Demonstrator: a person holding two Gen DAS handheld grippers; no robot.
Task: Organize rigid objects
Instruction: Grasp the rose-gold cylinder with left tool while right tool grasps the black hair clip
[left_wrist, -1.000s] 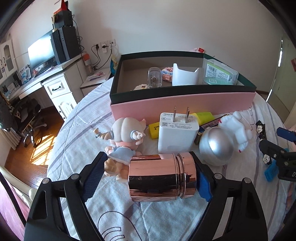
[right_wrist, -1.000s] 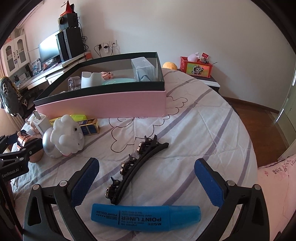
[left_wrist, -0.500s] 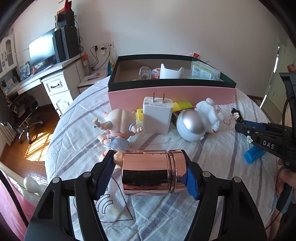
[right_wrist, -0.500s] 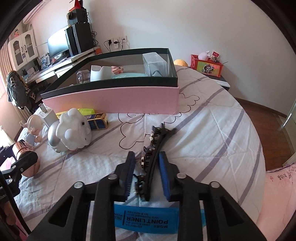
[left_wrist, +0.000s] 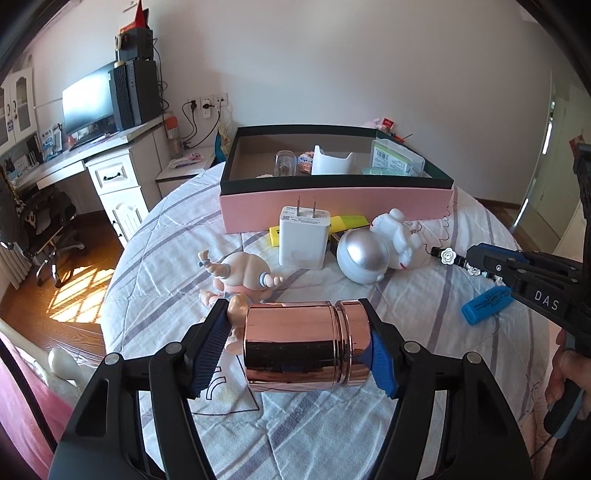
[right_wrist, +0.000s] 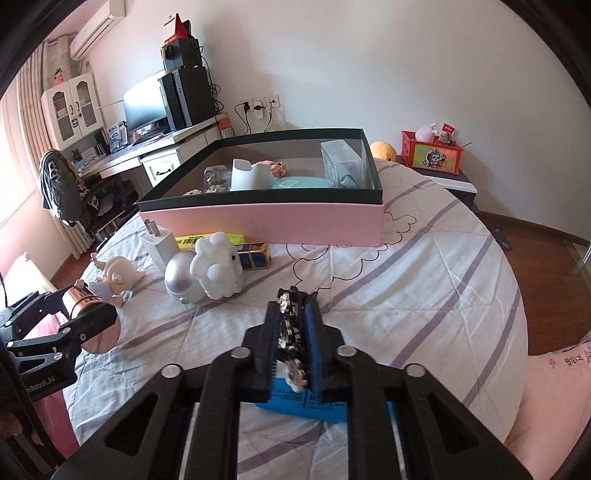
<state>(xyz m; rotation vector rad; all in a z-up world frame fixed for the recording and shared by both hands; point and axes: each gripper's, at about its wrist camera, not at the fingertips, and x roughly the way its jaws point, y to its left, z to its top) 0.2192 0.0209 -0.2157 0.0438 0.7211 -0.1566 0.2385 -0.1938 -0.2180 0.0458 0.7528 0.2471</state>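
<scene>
A rose-gold canister (left_wrist: 306, 345) is clamped end to end by the left gripper (left_wrist: 295, 341); a black hair clip (right_wrist: 293, 325) is pinched lengthwise by the right gripper (right_wrist: 291, 334); both are held above the bedspread, presumably bound for the far pink box (right_wrist: 266, 221).

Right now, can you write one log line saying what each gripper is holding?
left gripper: shut on copper jar | right gripper: shut on black hair clip | pink box: open, ahead
</scene>
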